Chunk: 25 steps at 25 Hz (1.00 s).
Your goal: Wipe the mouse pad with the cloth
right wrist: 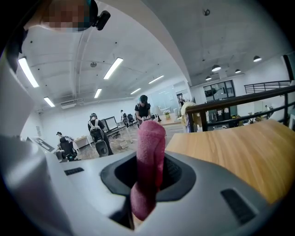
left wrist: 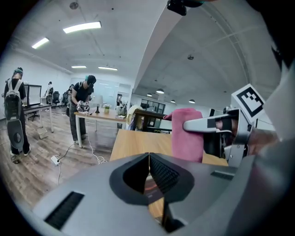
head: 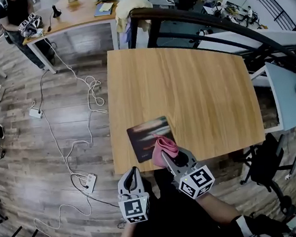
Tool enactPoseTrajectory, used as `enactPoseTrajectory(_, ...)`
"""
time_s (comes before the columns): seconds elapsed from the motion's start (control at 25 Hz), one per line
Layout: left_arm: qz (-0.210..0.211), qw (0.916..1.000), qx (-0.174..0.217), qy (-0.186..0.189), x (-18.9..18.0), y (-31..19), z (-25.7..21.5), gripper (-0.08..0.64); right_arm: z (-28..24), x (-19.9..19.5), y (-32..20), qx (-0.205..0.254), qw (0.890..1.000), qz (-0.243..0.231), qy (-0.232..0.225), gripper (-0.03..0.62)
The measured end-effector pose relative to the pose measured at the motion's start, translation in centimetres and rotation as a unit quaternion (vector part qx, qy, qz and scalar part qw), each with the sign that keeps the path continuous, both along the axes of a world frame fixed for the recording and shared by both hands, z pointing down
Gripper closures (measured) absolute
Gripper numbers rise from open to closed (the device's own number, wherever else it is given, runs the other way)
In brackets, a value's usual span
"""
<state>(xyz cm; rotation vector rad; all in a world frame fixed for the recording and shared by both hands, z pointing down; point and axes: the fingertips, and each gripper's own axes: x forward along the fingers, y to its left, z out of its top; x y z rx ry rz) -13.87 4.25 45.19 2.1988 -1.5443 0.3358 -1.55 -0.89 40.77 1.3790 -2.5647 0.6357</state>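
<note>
A dark mouse pad point(head: 146, 135) with a reddish print lies near the front edge of the wooden table point(head: 187, 89). My right gripper point(head: 167, 158) is shut on a pink cloth point(head: 163, 148), which hangs over the pad's front right corner. In the right gripper view the folded cloth point(right wrist: 148, 166) stands pinched between the jaws. My left gripper point(head: 134, 175) sits below the table's front edge, left of the right one, with its jaws closed together and nothing between them. From the left gripper view, the cloth point(left wrist: 186, 133) and the right gripper point(left wrist: 216, 124) show ahead.
Cables and power strips point(head: 89, 181) trail over the wood floor left of the table. A black office chair point(head: 265, 165) stands at the right. Another desk point(head: 73, 17) with a person beside it is at the back left. A black railing point(head: 217, 25) runs behind the table.
</note>
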Motion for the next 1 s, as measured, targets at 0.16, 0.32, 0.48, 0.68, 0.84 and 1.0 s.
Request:
enactPoseTrajectory(0.16,0.008,0.9988,-0.047,-0.001,0.8,-1.0,4.3,0.537,2.5,-0.7,-2.6,-0.026,0.999,-0.022,0.013,0.503)
enactPoseTrajectory(0.32,0.009,0.9951,-0.098,-0.007,1.5,-0.8,9.3,0.537,5.7,-1.4,-4.5,-0.053,0.997,-0.044,0.021,0.503)
enactPoseTrajectory(0.48,0.003,0.9909,-0.135,-0.006,2.2,-1.1,12.8,0.537,8.7,-2.6,-6.2,-0.082,0.994,-0.069,0.023,0.503)
enactPoseTrajectory(0.68,0.0,0.9853,-0.171,-0.003,3.0,-1.4,17.0,0.537,13.4,-4.4,-7.5,-0.132,0.986,-0.096,0.019,0.503)
enactPoseTrajectory(0.84,-0.011,0.9787,-0.205,0.01,3.5,-1.1,20.0,0.537,17.5,-5.9,-8.2,-0.18,0.977,-0.117,0.022,0.503)
enactPoseTrajectory(1.0,-0.03,0.9663,-0.247,0.066,4.0,-1.1,22.7,0.537,20.5,-6.9,-9.9,-0.206,0.971,-0.12,0.028,0.503)
